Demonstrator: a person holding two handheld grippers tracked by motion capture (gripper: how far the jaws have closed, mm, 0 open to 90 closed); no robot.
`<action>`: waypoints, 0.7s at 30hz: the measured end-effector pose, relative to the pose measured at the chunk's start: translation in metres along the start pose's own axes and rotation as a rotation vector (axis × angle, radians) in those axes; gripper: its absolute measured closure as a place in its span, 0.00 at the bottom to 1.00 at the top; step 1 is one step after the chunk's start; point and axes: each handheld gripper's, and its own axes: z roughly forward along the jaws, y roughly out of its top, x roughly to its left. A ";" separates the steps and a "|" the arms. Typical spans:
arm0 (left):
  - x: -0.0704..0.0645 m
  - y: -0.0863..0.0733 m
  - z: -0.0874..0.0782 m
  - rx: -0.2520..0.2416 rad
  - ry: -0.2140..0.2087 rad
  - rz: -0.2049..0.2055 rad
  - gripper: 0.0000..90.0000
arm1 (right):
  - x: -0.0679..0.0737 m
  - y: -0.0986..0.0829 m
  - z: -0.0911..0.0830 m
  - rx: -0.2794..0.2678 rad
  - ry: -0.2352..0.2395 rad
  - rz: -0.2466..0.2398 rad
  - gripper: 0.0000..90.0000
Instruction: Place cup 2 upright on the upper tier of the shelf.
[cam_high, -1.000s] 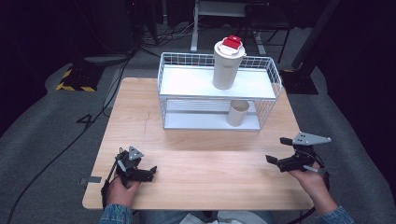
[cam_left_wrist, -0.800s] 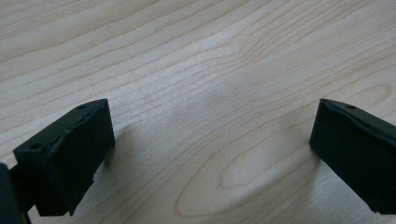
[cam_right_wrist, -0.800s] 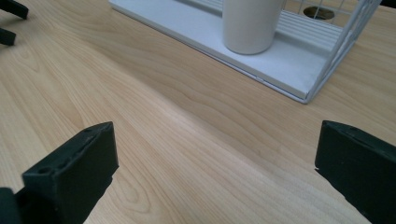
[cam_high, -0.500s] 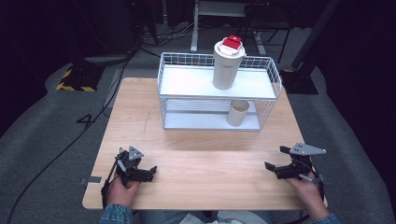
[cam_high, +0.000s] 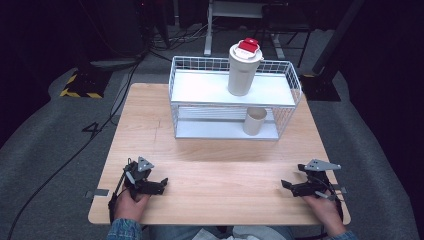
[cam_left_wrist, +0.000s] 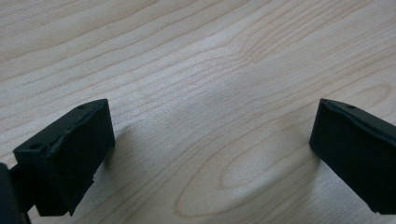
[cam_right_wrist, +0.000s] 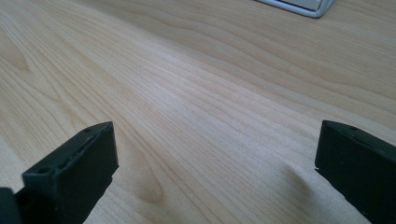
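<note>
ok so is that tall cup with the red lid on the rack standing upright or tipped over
Upright. The tall cup stands on its base on the wire rack's top shelf, red lid on top.

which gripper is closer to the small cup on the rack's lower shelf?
Right. The right gripper sits at the table's near edge, a bit right of the cup; the left gripper is farther off, near-left.

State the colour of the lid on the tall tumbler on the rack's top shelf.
Red, on a cream tumbler; the lid shows best in the high view.
</note>
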 end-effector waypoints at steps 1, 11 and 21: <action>0.000 0.000 0.000 0.000 0.000 0.000 0.00 | 0.000 -0.001 0.000 0.005 -0.003 -0.003 0.00; 0.000 0.000 0.000 0.000 0.001 0.001 0.00 | 0.004 -0.002 0.003 0.047 -0.049 -0.017 0.00; -0.001 0.002 0.001 0.000 0.019 -0.011 0.00 | 0.012 -0.003 0.006 0.089 -0.103 0.004 0.01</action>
